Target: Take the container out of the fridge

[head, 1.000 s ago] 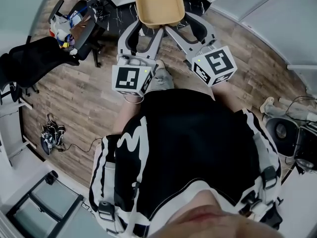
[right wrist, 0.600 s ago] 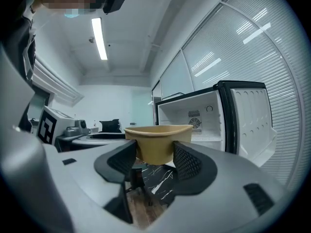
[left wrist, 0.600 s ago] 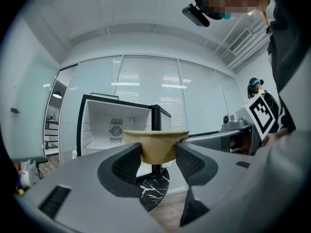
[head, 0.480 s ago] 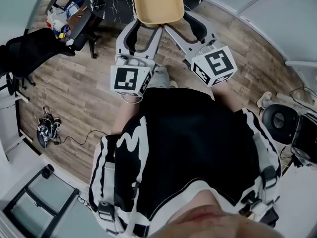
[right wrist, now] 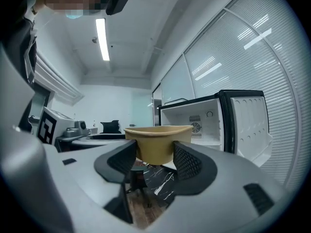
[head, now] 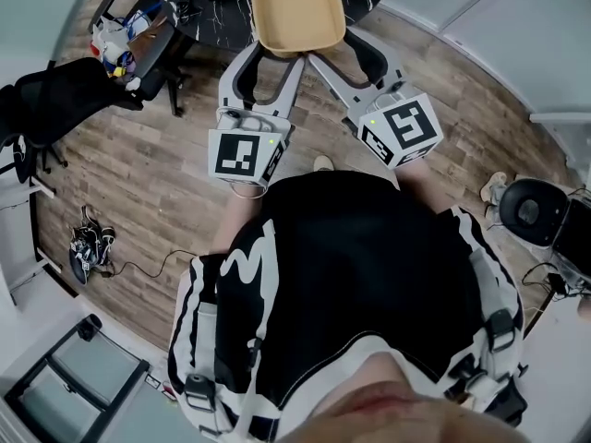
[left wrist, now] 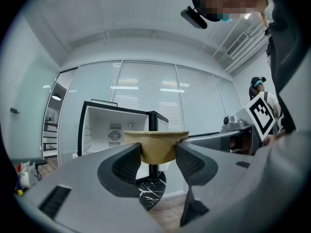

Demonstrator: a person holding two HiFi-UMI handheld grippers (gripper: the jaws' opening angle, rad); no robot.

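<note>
Wood floor (head: pixel 157 178) below; the open fridge (left wrist: pixel 104 130) stands behind the container (head: pixel 297 9), which the left gripper (left wrist: pixel 156 160) and right gripper (right wrist: pixel 154 160) clamp from opposite sides.

In the head view the top edge cuts off the far rim of the container (head: pixel 297 9), and the person's black shirt (head: pixel 360 275) hides most of both arms. In the left gripper view the body of the left gripper (left wrist: pixel 158 152) hides the lower part of the fridge (left wrist: pixel 104 130).
</note>
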